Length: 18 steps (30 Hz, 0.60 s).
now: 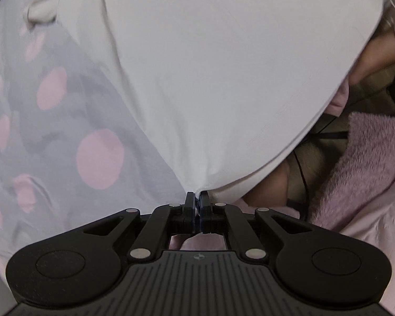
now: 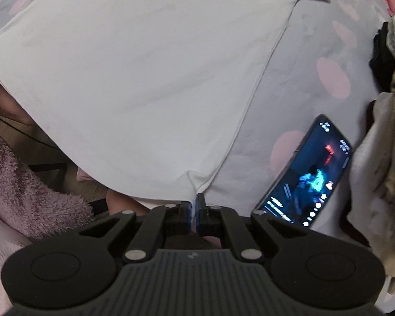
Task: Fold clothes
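Pinching the two near corners of the white garment (image 1: 210, 65), left gripper (image 1: 197, 197) and right gripper (image 2: 195, 200) both clamped shut on cloth, keeping it taut over the dotted bedsheet (image 1: 52, 131) beside the phone (image 2: 308, 171), apparently ready for a fold.

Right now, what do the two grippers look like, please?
Both look the same. The left gripper and right gripper have matte black bodies with a ribbed grey top plate bearing a small round emblem, two round black domes at the sides, black linkage bars joined by silver rivets, and thin black fingers with blue pads. No cable on them and no sleeve shows.
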### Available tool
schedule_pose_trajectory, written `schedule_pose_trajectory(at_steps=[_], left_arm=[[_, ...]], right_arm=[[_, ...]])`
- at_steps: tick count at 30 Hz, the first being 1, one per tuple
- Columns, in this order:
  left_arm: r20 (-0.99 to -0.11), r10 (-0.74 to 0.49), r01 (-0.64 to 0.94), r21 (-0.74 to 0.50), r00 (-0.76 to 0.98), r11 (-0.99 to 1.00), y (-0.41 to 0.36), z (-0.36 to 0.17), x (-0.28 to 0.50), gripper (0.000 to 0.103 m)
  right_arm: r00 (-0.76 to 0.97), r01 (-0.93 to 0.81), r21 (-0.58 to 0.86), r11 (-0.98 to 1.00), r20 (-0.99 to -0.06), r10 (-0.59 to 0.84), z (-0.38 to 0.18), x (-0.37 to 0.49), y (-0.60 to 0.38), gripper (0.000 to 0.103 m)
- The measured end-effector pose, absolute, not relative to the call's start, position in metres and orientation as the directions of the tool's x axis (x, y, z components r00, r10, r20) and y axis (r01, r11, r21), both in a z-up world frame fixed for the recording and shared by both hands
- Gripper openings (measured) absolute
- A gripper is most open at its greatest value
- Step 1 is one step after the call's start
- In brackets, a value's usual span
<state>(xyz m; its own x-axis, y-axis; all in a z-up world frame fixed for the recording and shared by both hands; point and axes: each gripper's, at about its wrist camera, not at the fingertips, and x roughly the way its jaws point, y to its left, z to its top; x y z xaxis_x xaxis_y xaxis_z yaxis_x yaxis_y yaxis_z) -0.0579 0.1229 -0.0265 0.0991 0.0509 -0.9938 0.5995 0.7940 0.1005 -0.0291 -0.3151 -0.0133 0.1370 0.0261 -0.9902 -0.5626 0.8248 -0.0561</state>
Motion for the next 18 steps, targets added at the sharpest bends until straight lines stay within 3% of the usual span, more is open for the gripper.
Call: schedule_pose_trajectory(at_steps=[2,4,6,7,8,9,14,18], left_arm=[[-0.998,0.014,0.552,0.046,0.061,0.832,0.131,-0.031,-0.050,0.003],[-0.999,-0.018,0.500,0.003,0.035,0.866,0.142,-0.029,-0.045,0.013],[-0.999,-0.051,0.444,-0.040,0.013,0.895,0.153,-0.026,-0.040,0.031],[-0.997,-0.074,0.417,-0.062,0.013,0.907,0.160,-0.021,-0.039,0.033],[-0.995,-0.094,0.390,-0.079,0.021,0.917,0.166,-0.013,-0.037,0.038],[-0.993,-0.113,0.364,-0.095,0.029,0.927,0.172,-0.006,-0.034,0.043],[-0.975,-0.193,0.204,-0.168,0.110,0.964,0.210,0.033,-0.013,0.046],[-0.949,-0.180,0.101,-0.159,0.259,0.982,0.236,0.061,0.022,0.047]], right_arm=[[0.112,-0.568,-0.040,0.822,-0.993,0.030,-0.014,-0.029,-0.316,0.007],[0.091,-0.573,-0.027,0.819,-0.995,0.031,-0.011,-0.029,-0.317,0.008],[0.075,-0.573,-0.015,0.819,-0.997,0.034,-0.003,-0.029,-0.321,0.013],[0.069,-0.571,-0.011,0.821,-0.997,0.034,0.002,-0.028,-0.323,0.021],[0.066,-0.567,-0.014,0.823,-0.997,0.028,0.009,-0.028,-0.326,0.042],[0.065,-0.570,-0.020,0.821,-0.998,0.021,0.016,-0.029,-0.328,0.046],[0.109,-0.538,-0.047,0.841,-0.994,0.014,0.054,-0.018,-0.345,0.046],[0.233,-0.450,-0.065,0.891,-0.971,0.047,0.080,0.018,-0.361,0.046]])
